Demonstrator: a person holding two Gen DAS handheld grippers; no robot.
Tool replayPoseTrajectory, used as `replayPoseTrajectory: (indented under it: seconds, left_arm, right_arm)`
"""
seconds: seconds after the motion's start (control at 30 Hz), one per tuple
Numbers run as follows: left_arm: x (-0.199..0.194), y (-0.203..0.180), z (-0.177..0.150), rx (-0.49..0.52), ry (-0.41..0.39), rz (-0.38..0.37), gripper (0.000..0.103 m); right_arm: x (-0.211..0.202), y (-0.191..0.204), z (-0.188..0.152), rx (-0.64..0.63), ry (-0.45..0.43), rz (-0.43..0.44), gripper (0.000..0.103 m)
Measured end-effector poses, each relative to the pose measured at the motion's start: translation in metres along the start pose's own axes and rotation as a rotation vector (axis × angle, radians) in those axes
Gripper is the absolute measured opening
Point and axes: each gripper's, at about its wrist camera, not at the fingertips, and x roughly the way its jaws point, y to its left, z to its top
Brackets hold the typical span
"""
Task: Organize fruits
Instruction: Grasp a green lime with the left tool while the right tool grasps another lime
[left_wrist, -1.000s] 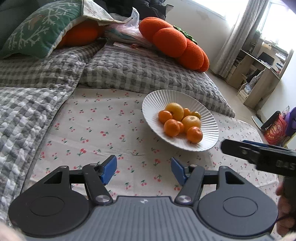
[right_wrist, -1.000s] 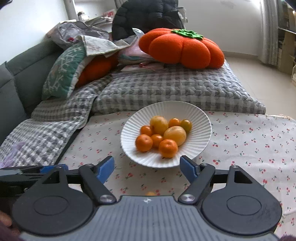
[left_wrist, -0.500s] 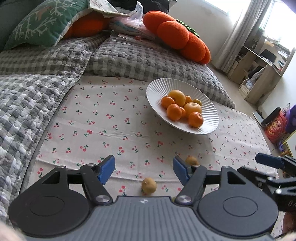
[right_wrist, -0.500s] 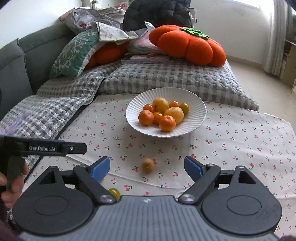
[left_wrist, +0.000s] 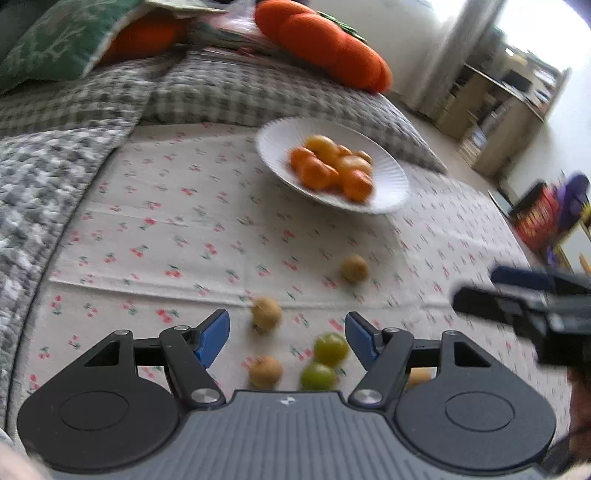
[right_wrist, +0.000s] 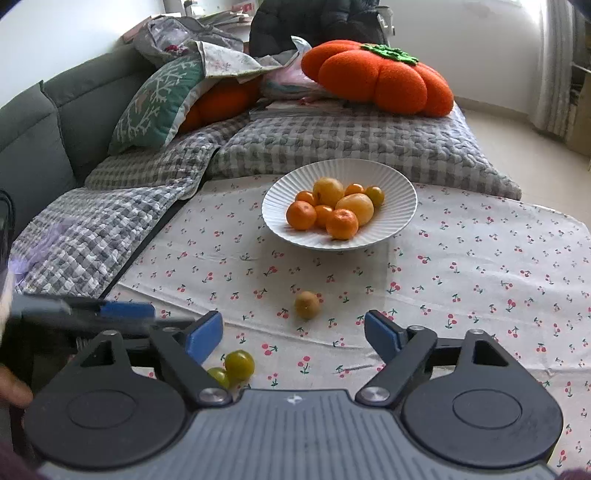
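Left view: the left gripper (left_wrist: 287, 338) has its fingers spread wide and empty; brown fruits (left_wrist: 266, 314) and green fruits (left_wrist: 331, 349) lie between them, and the plate (left_wrist: 388, 192) of oranges (left_wrist: 316, 173) sits beyond.

Right view: the right gripper (right_wrist: 293, 334) is also wide and empty; one brown fruit (right_wrist: 307, 304) lies just ahead between the fingers, and green fruits (right_wrist: 239, 365) lie by the left finger.

White ribbed plate (right_wrist: 400, 206), orange mandarins (right_wrist: 341, 223), cherry-print cloth (right_wrist: 480, 266), grey checked blanket (right_wrist: 332, 144)
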Motion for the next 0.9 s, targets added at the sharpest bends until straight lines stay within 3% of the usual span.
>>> replayPoseTrajectory:
  seconds: [0.27, 0.43, 0.5, 0.53, 0.63, 0.9]
  left_arm:
    - [0.012, -0.040, -0.025, 0.262, -0.006, -0.032, 0.057]
    - [0.031, -0.044, -0.033, 0.339, 0.025, -0.018, 0.034]
    - [0.039, -0.043, -0.036, 0.354, 0.052, -0.002, 0.029]
    - [0.042, -0.042, -0.037, 0.358, 0.068, 0.004, 0.021]
    - [0.043, -0.038, -0.035, 0.332, 0.100, 0.006, 0.020]
    - [0.008, -0.027, -0.013, 0.244, 0.017, -0.078, 0.020]
  right_arm:
    - [0.006, -0.007, -0.001, 0.066, 0.021, 0.024, 0.068]
    - [0.010, -0.007, -0.002, 0.074, 0.031, 0.022, 0.067]
    - [0.014, -0.004, -0.003, 0.062, 0.040, 0.016, 0.067]
    - [0.017, -0.003, -0.004, 0.056, 0.045, 0.013, 0.066]
    - [0.024, -0.001, -0.006, 0.037, 0.056, 0.001, 0.064]
    - [0.035, -0.001, -0.008, 0.028, 0.063, -0.013, 0.061]
